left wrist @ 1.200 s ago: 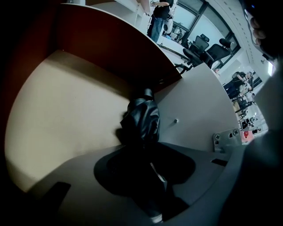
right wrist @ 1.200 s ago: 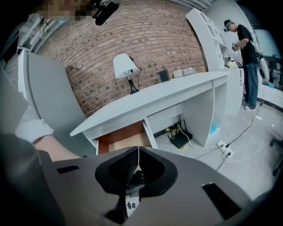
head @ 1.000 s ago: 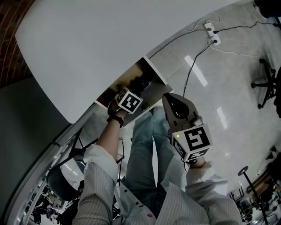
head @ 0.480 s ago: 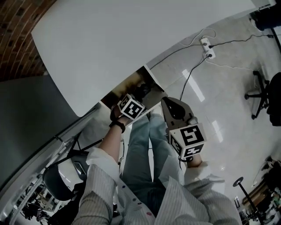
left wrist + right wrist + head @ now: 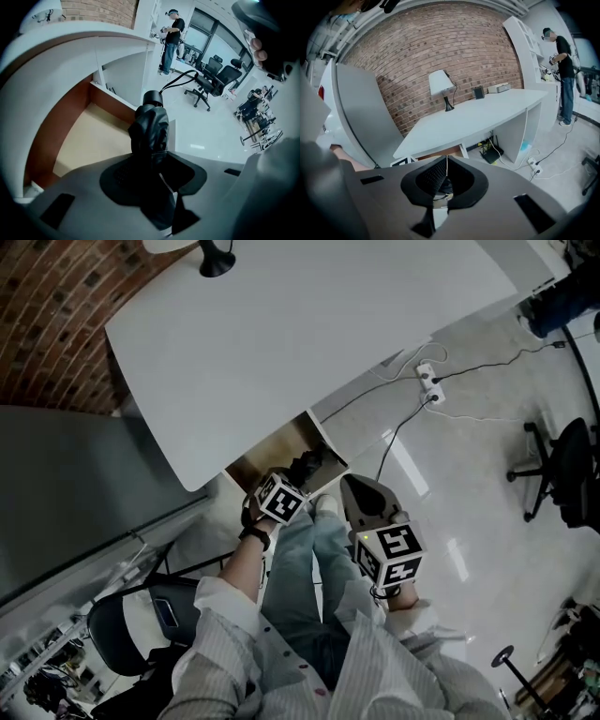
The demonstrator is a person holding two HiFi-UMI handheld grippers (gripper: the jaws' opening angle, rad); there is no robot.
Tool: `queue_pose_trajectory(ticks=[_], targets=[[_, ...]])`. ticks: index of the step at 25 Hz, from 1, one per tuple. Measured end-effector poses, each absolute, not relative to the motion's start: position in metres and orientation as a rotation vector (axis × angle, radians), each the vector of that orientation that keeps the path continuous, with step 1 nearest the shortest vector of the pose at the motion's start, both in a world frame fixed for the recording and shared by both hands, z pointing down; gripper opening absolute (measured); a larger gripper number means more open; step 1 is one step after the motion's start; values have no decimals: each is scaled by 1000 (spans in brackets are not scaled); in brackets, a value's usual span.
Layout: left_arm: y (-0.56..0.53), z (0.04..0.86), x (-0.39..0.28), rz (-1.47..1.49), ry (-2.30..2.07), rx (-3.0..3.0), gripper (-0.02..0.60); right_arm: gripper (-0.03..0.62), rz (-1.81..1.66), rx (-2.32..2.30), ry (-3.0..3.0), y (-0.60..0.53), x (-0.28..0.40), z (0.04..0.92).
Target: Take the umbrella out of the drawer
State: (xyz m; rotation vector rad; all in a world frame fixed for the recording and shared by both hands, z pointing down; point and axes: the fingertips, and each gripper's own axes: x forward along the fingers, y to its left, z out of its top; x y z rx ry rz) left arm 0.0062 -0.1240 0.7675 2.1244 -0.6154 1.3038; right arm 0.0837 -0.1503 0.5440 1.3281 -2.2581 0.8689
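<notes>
Head view: left gripper (image 5: 294, 484) has risen above the drawer (image 5: 265, 448), clamped on the black umbrella (image 5: 150, 129); right gripper (image 5: 446, 166), also higher, is closed and empty.

umbrella (image 5: 151, 129): black cloth, creased, faint sheen
drawer (image 5: 91, 140): wood-look; pale matt bottom, red-brown walls
desk (image 5: 300, 343): white, smooth, matt
floor (image 5: 469, 465): pale, polished, glossy with light glints
wall (image 5: 454, 51): rough red brick
left tool (image 5: 152, 164): grey matt plastic shell, black matt pads (image 5: 119, 176)
right tool (image 5: 446, 164): same grey plastic, pads finely ridged
sleeve (image 5: 216, 652): striped woven cloth
</notes>
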Motion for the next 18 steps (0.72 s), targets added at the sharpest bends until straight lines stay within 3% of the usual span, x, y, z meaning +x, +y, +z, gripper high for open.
queue_pose_trajectory(ticks=[18], targets=[[-113,627,14,1042,-781,2206,166,35,774,1377,-2369,-144,82,440]])
